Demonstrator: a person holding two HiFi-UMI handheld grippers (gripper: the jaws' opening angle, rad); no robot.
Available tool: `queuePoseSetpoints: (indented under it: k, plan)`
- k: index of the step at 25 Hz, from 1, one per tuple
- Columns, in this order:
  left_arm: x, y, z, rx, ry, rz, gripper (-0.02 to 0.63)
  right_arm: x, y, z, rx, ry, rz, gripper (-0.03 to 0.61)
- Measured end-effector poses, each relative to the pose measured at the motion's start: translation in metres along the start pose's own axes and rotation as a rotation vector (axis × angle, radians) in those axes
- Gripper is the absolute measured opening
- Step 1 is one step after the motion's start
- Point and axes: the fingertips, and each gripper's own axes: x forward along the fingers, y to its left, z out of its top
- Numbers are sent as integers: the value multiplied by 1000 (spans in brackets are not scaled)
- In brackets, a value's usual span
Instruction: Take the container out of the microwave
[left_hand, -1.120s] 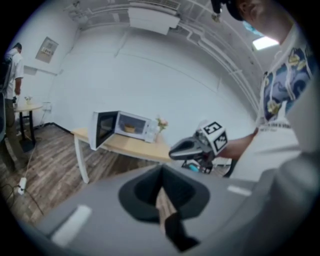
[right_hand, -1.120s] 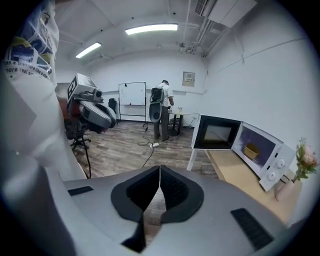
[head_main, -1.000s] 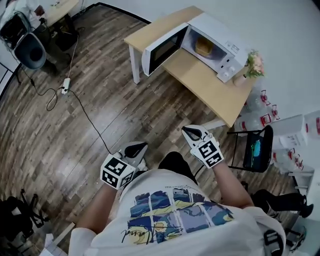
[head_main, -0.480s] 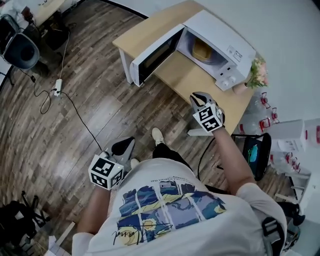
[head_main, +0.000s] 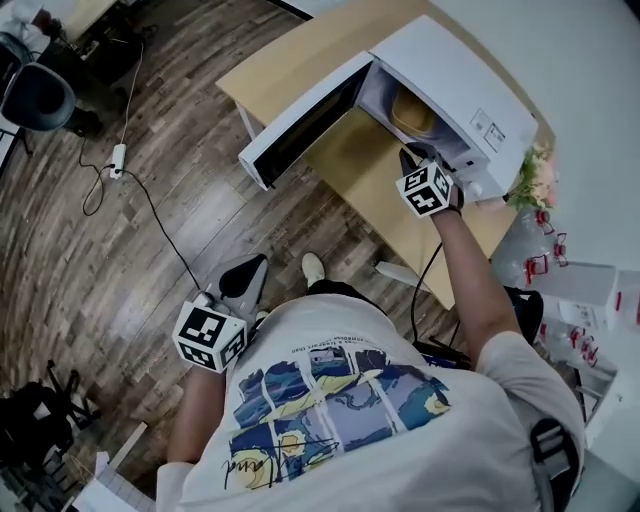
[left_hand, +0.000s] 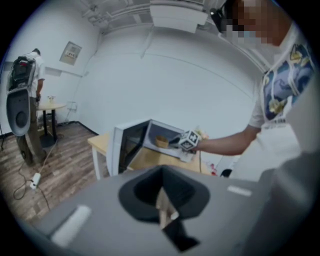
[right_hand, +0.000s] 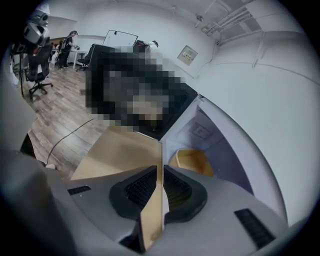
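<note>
The microwave (head_main: 455, 80) is white with a dark, near-black door window (head_main: 300, 135), and the container (head_main: 412, 112) inside it is a dull yellow. The table (head_main: 350, 175) is pale wood, over a floor (head_main: 150, 250) of brown, streaky-grained planks. The left gripper (head_main: 258, 264) and right gripper (head_main: 408, 153) are grey with black pads, their cubes (head_main: 208, 337) patterned in black-and-white squares (the person's shirt (head_main: 340, 400) is white too, printed with blue and yellow swirled panels).
</note>
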Motion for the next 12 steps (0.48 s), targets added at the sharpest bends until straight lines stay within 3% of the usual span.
queuePoseSetpoints:
  k: [5,12]
  plan:
    - [24,10,12,-35,-7,52,8,35,-30,-2,-79,40,-47,42]
    - [40,18,20,-42,7,91,8,71,-44,-12,-151,110,-34,54]
